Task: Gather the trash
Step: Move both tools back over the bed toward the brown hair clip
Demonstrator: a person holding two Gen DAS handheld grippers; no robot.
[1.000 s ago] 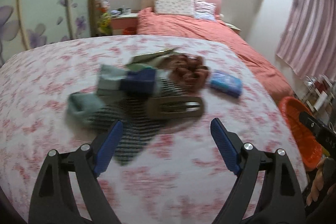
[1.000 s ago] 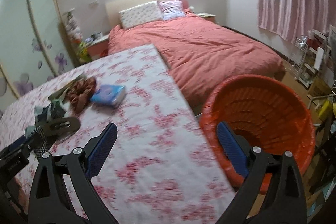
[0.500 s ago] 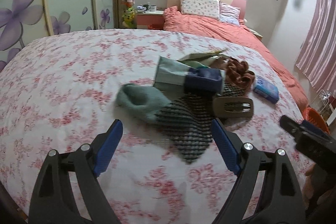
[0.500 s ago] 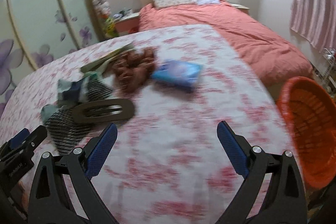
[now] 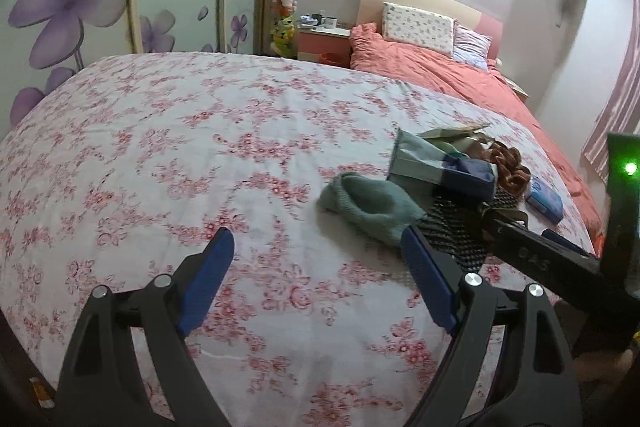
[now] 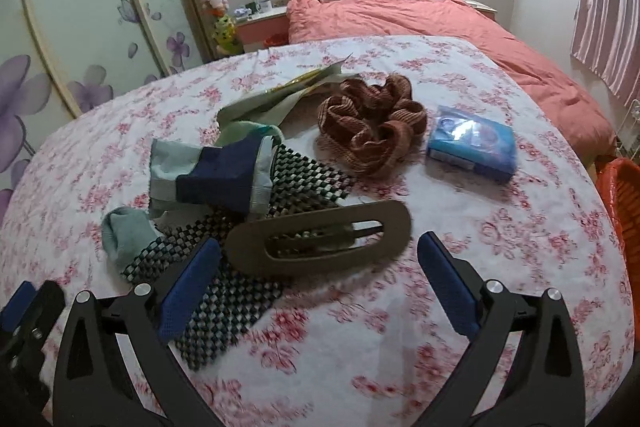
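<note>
A: Bedding first, then: the flowered sheet (image 6: pixel 460 227) covers the whole surface, and the pile sits on it ahead of both grippers.

B: Largest thing in the pile?

A: The black-and-white checked cloth (image 6: pixel 304 187), spread flat under the rest. On it lie a pale green and navy sock (image 6: pixel 208 175), with a second green sock (image 5: pixel 372 203) at the near-left edge. Behind them is a brown scrunchie (image 6: pixel 372 131), and to its right a blue packet (image 6: pixel 472 143). An orange basket (image 6: pixel 624 203) shows at the far right edge.

B: And the nearest piece?

A: The brown hair clip (image 6: pixel 320 239). It lies just beyond the right gripper (image 6: pixel 316 287), between its two tips, with its long axis running left to right across the opening.

B: So the right one is better placed?

A: I'd judge so. The left gripper (image 5: pixel 316 267) faces bare sheet, with the pile off to its right. Both sets of jaws stand wide apart, holding nothing.

B: Which counts as trash?

A: I cannot tell; the packet seems likeliest.
</note>
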